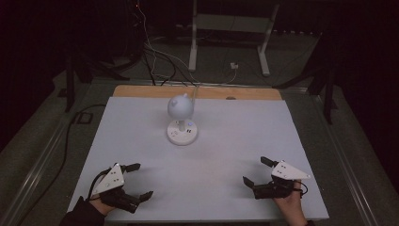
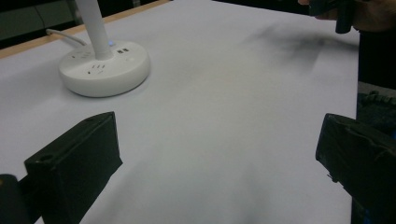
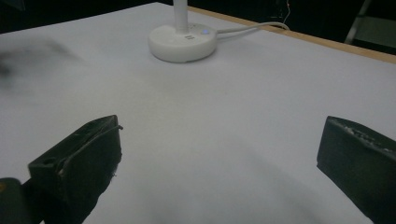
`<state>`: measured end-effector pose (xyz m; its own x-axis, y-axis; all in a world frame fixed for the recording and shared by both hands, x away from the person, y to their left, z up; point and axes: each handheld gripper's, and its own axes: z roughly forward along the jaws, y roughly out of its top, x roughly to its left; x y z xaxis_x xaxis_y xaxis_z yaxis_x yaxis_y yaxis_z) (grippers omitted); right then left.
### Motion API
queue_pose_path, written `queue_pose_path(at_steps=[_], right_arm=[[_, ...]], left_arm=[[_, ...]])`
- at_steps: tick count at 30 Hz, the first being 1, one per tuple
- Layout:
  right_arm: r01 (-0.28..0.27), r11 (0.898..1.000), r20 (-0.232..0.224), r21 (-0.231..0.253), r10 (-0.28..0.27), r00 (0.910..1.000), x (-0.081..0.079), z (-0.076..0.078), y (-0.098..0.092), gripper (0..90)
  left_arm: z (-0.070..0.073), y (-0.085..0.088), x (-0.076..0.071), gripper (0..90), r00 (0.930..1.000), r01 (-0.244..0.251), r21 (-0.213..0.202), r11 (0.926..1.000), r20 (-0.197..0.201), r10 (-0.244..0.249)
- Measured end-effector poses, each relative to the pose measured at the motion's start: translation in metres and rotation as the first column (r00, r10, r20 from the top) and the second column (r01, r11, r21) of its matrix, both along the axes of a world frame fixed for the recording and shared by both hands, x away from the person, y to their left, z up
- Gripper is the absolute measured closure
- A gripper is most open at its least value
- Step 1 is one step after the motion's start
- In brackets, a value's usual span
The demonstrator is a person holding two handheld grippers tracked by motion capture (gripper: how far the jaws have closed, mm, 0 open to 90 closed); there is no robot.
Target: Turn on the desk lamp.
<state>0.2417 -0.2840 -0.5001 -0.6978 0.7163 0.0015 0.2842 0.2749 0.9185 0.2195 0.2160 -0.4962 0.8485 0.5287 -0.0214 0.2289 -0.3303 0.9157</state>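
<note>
Lamp [image 1: 181, 117], one only, white, stands toward the far middle of my white worktop [image 1: 244, 141], well apart from both of my grippers. From the high view I count two grippers and one lamp. My left gripper [image 1: 140, 180] sits at the near left edge, its jaws spread wide with nothing between them. My right gripper [image 1: 256, 171] sits at the near right edge, jaws equally wide and holding nothing. Each carries one grey three-cornered plate on top.

The high view gives me the lamp whole: a rounded head on a thin stem above a round base [image 1: 182, 132]. In the left gripper view I see just the base [image 2: 105, 67] and the lower stem, at upper left, with a white cable [image 2: 63, 36] running off behind it; my other hand with its gripper [image 2: 338, 11] sits in the top right corner, and bare white surface lies between my own two black jaws. The right gripper view shows the base [image 3: 183, 42] at top centre with a small blue light on it, a cable [image 3: 254, 27] trailing to the right, and the wooden strip [image 3: 355, 49] along the worktop's far edge
</note>
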Motion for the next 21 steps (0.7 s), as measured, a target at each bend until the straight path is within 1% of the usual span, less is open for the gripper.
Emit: queue_pose_path(at_steps=[4,5,7,11,12,13,16,17,18,21], right_arm=[[-0.005,1.000,0.007,-0.007,0.005,1.0000,-0.0001,0.0002,0.0012,0.0],[0.006,1.000,0.015,-0.019,-0.005,0.9999,0.0002,-0.0001,0.0026,0.0],[0.005,1.000,0.017,-0.020,-0.005,0.9998,0.0019,-0.0007,0.0033,0.0],[0.007,1.000,0.006,-0.009,-0.007,1.0000,0.0041,-0.0021,0.0035,0.0],[0.002,1.000,0.005,-0.020,-0.002,1.0000,0.0038,-0.0022,0.0040,0.0],[0.003,1.000,0.012,-0.029,-0.002,0.9999,0.0031,-0.0017,0.0044,0.0],[0.000,0.999,0.023,-0.032,0.000,0.9997,0.0020,0.0000,0.0049,0.0],[0.000,1.000,0.030,-0.029,0.001,0.9996,0.0014,0.0008,0.0052,0.0],[-0.004,0.999,0.043,-0.036,0.005,0.9991,-0.0001,0.0017,0.0057,0.0],[-0.003,0.999,0.038,-0.039,0.005,0.9993,-0.0005,0.0017,0.0062,0.0]], left_arm=[[-0.0008,0.0003,0.0009,0.3,0.9999,-0.005,0.008,1.0000,-0.011,0.005],[-0.0009,0.0004,0.0016,0.3,0.9999,-0.010,0.010,0.9999,-0.011,0.010],[-0.0010,0.0004,0.0017,0.3,0.9999,-0.010,0.008,0.9999,-0.014,0.010],[-0.0021,-0.0005,0.0019,0.3,0.9997,-0.002,0.019,0.9998,-0.026,0.002],[-0.0019,-0.0013,0.0015,0.3,0.9996,0.005,0.018,0.9998,-0.026,-0.004],[-0.0019,-0.0013,0.0015,0.3,0.9996,0.005,0.018,0.9998,-0.026,-0.004],[-0.0026,-0.0016,0.0013,0.3,0.9996,0.008,0.024,0.9997,-0.027,-0.007],[-0.0025,-0.0013,0.0014,0.3,0.9996,0.007,0.026,0.9996,-0.029,-0.006],[-0.0023,-0.0011,0.0013,0.3,0.9995,0.009,0.021,0.9998,-0.029,-0.008],[-0.0024,-0.0014,0.0011,0.3,0.9995,0.011,0.021,0.9997,-0.029,-0.010]])
